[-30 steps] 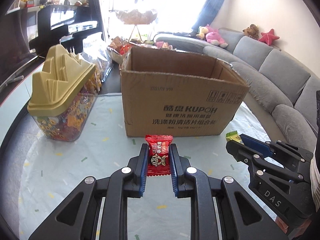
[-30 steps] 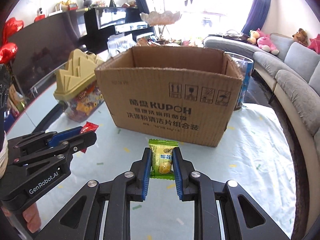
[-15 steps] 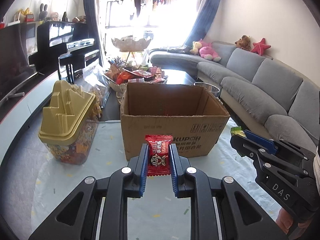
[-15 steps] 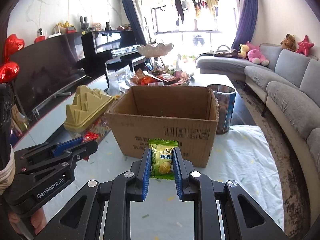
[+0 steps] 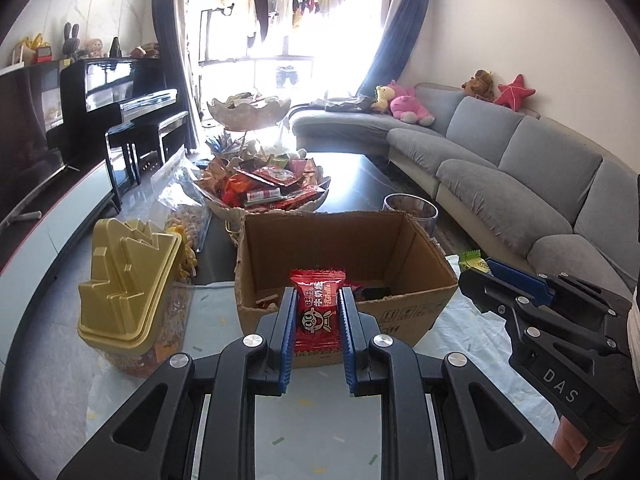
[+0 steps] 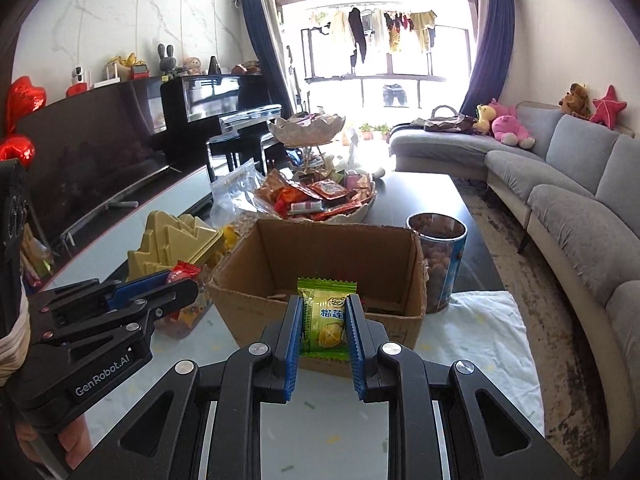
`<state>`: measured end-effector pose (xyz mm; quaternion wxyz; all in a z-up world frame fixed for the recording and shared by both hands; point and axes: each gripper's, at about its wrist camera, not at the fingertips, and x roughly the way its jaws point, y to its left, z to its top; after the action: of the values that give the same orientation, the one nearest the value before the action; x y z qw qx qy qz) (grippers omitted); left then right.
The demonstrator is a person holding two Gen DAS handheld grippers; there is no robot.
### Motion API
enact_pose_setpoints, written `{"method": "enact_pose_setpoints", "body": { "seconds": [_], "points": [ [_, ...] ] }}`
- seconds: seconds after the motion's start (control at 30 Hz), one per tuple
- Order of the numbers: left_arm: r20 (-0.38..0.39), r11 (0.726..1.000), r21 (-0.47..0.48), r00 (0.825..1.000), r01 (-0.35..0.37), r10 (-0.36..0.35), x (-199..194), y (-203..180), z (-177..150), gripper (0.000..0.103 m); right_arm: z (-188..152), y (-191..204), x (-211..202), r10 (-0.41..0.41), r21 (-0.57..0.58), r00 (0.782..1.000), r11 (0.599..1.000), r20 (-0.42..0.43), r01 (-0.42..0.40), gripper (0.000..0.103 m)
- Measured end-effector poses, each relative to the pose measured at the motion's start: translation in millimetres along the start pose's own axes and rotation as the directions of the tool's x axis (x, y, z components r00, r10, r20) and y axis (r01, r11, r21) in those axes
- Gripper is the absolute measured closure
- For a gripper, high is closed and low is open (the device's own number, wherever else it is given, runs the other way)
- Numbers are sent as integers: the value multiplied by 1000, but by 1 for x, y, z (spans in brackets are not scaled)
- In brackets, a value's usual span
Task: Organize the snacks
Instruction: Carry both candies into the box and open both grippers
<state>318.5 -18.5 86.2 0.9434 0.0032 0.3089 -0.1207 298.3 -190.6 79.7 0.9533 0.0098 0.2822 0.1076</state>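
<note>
Left gripper (image 5: pixel 316 318) clamped on red packet (image 5: pixel 317 308), right gripper (image 6: pixel 323 326) on green packet (image 6: pixel 325 320); cardboard box (image 5: pixel 416 240) straight ahead, below both, near rim closest.

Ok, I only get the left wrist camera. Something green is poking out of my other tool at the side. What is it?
Observer: The right tool is shut on a green snack packet with a yellow fruit pictured on it.
Operator: And that glass rim behind the box?
Observer: It is a tall clear can with a blue label, full of round brown snacks. It stands by the right side of the cardboard box.
Operator: Can the right camera see my red one?
Observer: Only the tip of the red snack packet, sticking out past the left tool.
</note>
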Motion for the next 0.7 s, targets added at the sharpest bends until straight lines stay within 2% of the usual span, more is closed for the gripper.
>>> {"method": "enact_pose_setpoints", "body": {
  "seconds": [0.27, 0.7],
  "points": [
    [-29, 1000, 19, 999, -13, 14, 32, 5, 29, 82, 23, -13, 31, -6, 27, 999, 1000, -48, 8, 80],
    [-95, 1000, 13, 995, -22, 23, 94, 17, 39, 82, 31, -26, 99, 1, 40, 991, 999, -137, 4, 80]
  ]
}}
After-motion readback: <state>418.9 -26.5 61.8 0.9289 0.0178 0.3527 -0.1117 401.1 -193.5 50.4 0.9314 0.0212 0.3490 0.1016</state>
